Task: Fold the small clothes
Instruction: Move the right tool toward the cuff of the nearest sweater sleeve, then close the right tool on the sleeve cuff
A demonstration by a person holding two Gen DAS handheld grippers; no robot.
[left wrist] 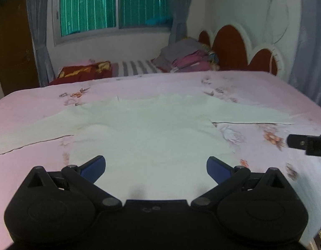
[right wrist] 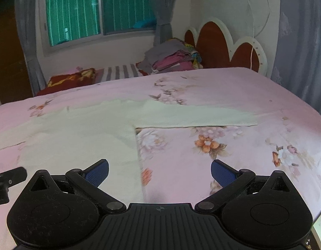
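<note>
Both grippers spread wide and empty over one pale shirt laid flat on the bed.

My left gripper [left wrist: 155, 167] hovers above the shirt's [left wrist: 143, 133] lower body, jaws fully apart; my right gripper [right wrist: 159, 171] straddles its side edge, equally open, holding nothing. I count one garment with two sleeves spread out, on the pink floral bedsheet [right wrist: 233, 89]. It looks light, thin and limp, so I'd pinch at a hem corner or sleeve end [right wrist: 239, 119], expecting it to sag and drag.

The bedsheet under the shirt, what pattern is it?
Pink bedsheet with orange and white flowers, clearest in the right wrist view.
</note>
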